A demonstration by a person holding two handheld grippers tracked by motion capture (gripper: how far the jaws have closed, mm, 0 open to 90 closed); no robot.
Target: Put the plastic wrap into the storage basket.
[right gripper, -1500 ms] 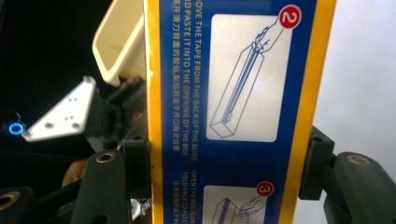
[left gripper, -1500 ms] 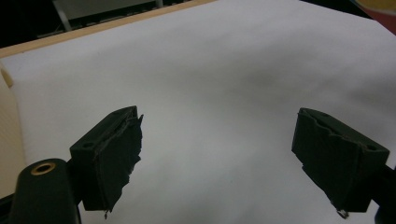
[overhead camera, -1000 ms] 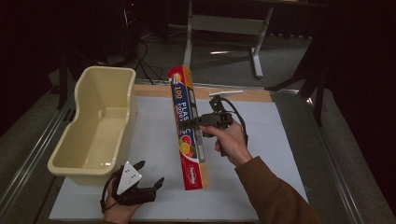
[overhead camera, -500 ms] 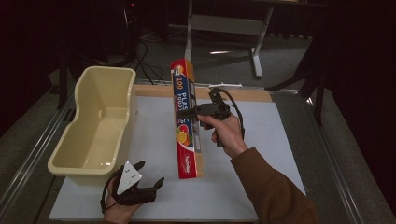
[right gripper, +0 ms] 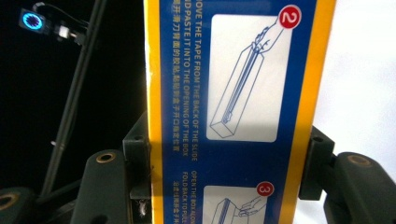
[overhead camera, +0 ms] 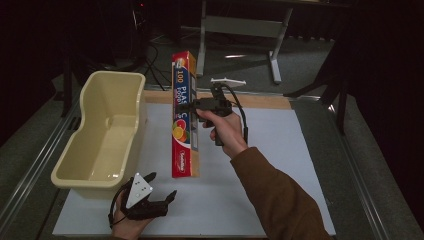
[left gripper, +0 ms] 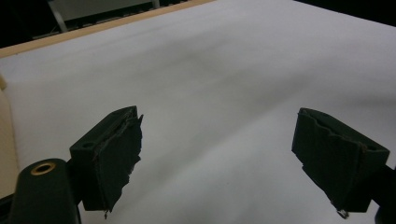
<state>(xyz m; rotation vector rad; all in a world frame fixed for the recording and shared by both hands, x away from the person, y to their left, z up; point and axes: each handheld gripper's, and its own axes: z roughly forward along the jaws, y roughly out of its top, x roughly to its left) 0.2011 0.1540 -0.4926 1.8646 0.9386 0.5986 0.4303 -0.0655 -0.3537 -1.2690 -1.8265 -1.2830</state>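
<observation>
Your plastic-wrap box (overhead camera: pixel 183 117) is off the desk, held lengthwise and tilted: its far end, with the red top, rises toward the back edge of the white sheet (overhead camera: pixel 280 165), and its near end hangs lower, above the sheet. The face turned to the high view shows blue and yellow print with orange fruit on it.

Your right gripper (overhead camera: pixel 186 106) has the box clamped about midway along its length. In the right gripper view the jaws press on the two long sides of the box (right gripper: pixel 233 93), and the face between them carries numbered instruction drawings in blue panels. Your right hand (overhead camera: pixel 225 131) sits just to the right of the box, the brown sleeve (overhead camera: pixel 280 200) running back toward the near edge of the desk.

Left of the box, close beside it but not touching, stands the cream plastic tub (overhead camera: pixel 85 165), its open top showing a bare inside.

Your left gripper (overhead camera: pixel 161 192) lies low near the front edge of the sheet, nearer you than the box and by the tub's near right corner. Its jaws stand wide apart with nothing between them, as the left gripper view (left gripper: pixel 219 154) shows above plain white sheet.
</observation>
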